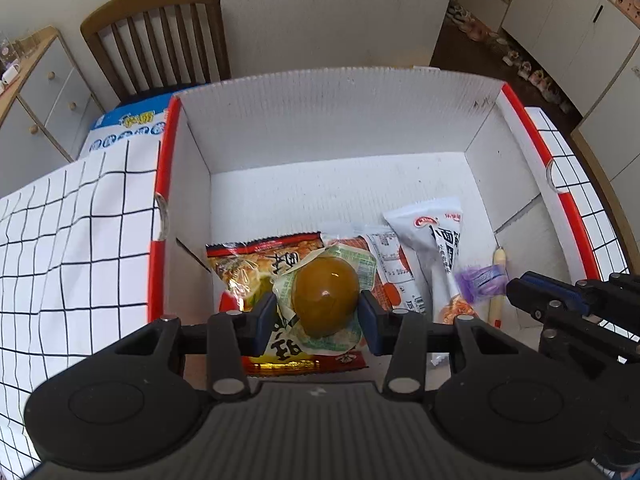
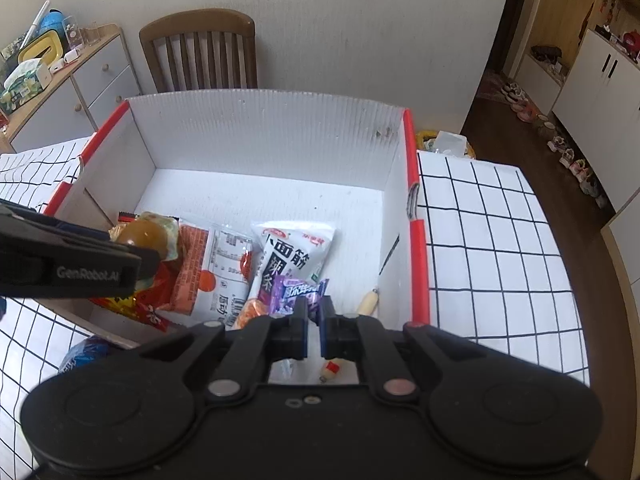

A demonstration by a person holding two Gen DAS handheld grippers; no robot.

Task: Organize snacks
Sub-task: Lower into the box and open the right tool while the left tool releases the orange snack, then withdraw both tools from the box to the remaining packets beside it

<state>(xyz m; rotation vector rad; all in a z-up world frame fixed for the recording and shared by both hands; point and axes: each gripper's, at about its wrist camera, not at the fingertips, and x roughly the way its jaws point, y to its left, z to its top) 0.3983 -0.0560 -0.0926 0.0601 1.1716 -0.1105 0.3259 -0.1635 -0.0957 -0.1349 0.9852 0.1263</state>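
Checked tablecloth (image 2: pixel 492 240) covers the table, wooden chair (image 1: pixel 160 36) against the far wall, and a white corrugated box with red rims (image 1: pixel 320 120) sits in front of you. Sorting looks well under way: along the near side of the box floor lie an orange-red snack bag (image 1: pixel 244 264), a white-and-orange packet (image 2: pixel 224 268), a white spicy-strip pouch (image 2: pixel 288 256) and a thin sausage stick (image 2: pixel 368 302); the far half of the floor is bare. Your left gripper (image 1: pixel 318 312) has its jaws apart with the packaged braised egg (image 1: pixel 325 298) between them, pads close at either side of the pack; whether they press it or have let go you cannot tell from these views, though the egg appears to rest on the orange-red bag. Your right gripper (image 2: pixel 314 320) has its jaws drawn nearly together, and the purple candy wrapper (image 2: pixel 300 294) sits right at the fingertips, just above the pouch; a firm pinch cannot be confirmed. Outside the box, by its near wall, a blue-wrapped item (image 2: pixel 86 354) lies on the cloth, and a small red-and-white piece (image 2: pixel 330 370) shows under the right gripper. My judgement: those two are what remains.
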